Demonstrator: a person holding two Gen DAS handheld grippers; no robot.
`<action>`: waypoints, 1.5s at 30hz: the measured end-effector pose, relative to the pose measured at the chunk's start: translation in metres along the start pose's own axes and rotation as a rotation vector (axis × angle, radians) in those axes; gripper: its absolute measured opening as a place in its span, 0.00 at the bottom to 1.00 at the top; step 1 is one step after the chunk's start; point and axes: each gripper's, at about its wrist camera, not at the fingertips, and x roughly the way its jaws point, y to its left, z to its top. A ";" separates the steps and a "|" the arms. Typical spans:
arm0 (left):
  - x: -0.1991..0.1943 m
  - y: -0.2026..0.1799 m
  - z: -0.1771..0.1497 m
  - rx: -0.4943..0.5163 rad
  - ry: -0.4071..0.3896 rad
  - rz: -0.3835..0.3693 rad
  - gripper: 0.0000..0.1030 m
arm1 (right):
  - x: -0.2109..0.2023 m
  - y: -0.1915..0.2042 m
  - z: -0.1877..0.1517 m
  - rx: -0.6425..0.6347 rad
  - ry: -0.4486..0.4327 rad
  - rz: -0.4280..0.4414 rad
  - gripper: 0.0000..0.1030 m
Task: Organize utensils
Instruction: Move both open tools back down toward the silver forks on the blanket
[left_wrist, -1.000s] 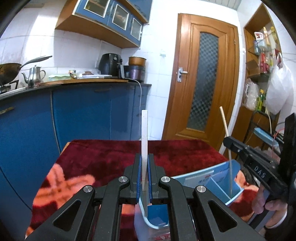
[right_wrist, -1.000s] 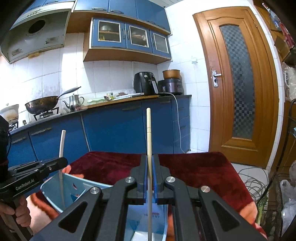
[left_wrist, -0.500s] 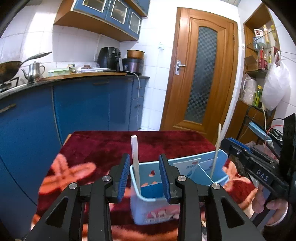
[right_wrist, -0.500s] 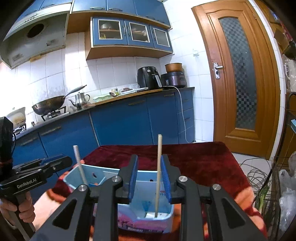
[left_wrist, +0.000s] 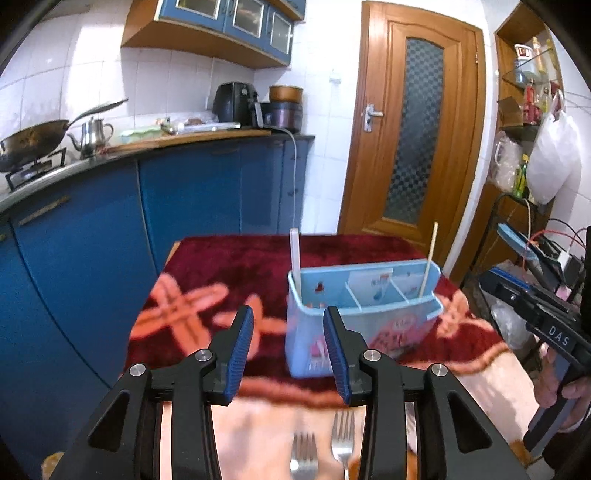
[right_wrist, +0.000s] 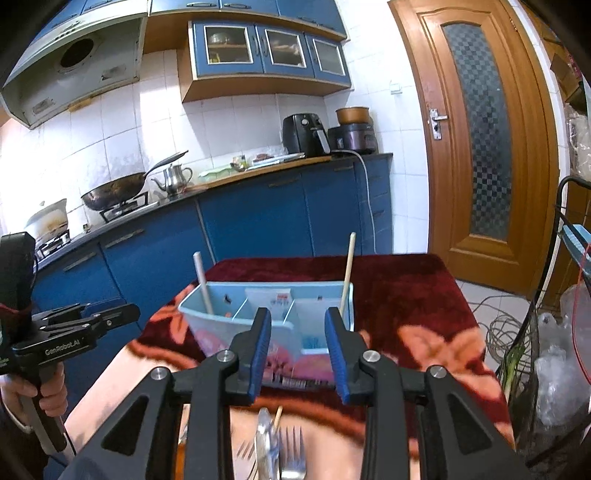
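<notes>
A light blue divided utensil holder stands on the red patterned tablecloth. A white chopstick stands in its left compartment. A wooden chopstick stands in its right compartment. My left gripper is open and empty, just in front of the holder's left end. My right gripper is open and empty, in front of the holder's right half. Forks and a spoon lie on the cloth below the grippers.
The table stands near blue kitchen cabinets. A wok, kettle and appliances sit on the counter. A wooden door is behind. Shelves, bags and cables are at the right.
Both grippers opened and let go of their chopsticks, which now stand in the holder. Both grippers then pulled back and up from the holder, bringing forks into view.
</notes>
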 end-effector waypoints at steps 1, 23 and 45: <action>-0.002 0.001 -0.003 0.000 0.013 0.000 0.39 | -0.002 0.000 -0.002 -0.001 0.009 0.001 0.33; 0.013 0.015 -0.075 -0.039 0.296 -0.002 0.39 | 0.010 -0.001 -0.074 0.040 0.320 -0.039 0.40; 0.054 0.016 -0.096 -0.132 0.481 -0.249 0.15 | 0.018 -0.006 -0.097 0.080 0.391 -0.024 0.43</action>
